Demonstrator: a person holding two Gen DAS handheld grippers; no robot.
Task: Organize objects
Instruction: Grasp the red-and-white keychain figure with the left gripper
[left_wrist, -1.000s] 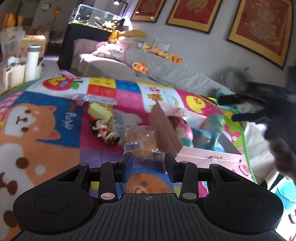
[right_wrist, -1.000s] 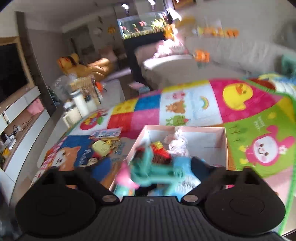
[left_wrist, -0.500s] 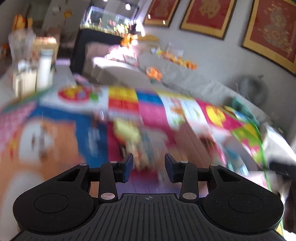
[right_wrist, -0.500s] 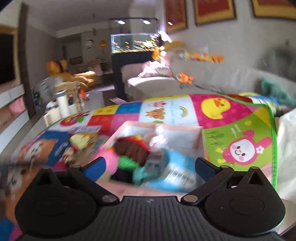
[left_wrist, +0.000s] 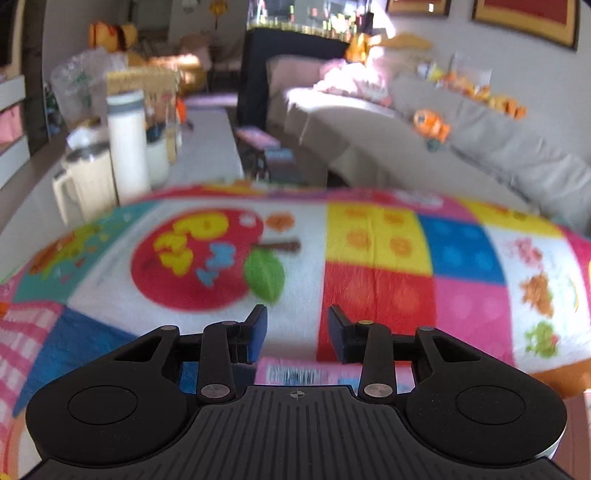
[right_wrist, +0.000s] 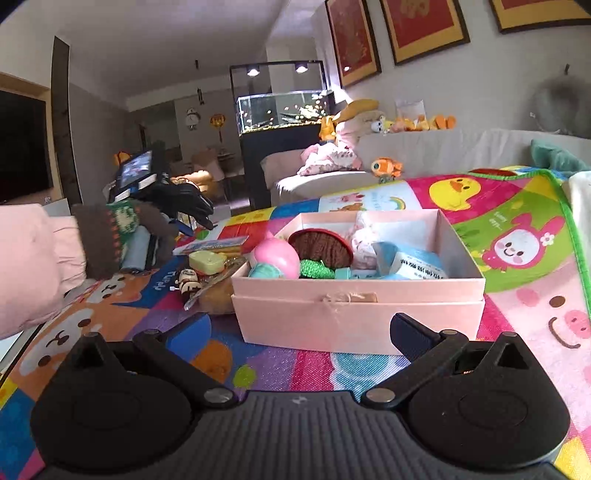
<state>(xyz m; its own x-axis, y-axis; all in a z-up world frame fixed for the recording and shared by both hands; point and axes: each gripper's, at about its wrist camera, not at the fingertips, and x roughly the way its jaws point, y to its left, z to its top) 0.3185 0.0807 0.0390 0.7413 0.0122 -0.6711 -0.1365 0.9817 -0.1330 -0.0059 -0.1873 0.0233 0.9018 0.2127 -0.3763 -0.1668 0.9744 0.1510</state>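
While the right gripper (right_wrist: 306, 332) gapes empty before the filled pink cardboard box (right_wrist: 354, 314), the left gripper (left_wrist: 294, 334), jaws partly apart, overhangs a flat pink packet (left_wrist: 295, 373), probably next.

The right tongs (right_wrist: 299, 332) stand wide and empty before the pink box (right_wrist: 354, 314) of toys; a gloved hand (right_wrist: 181, 206) hovers at ten o'clock.

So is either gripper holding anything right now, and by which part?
Nothing is held. The left gripper and right gripper both stand open and empty.
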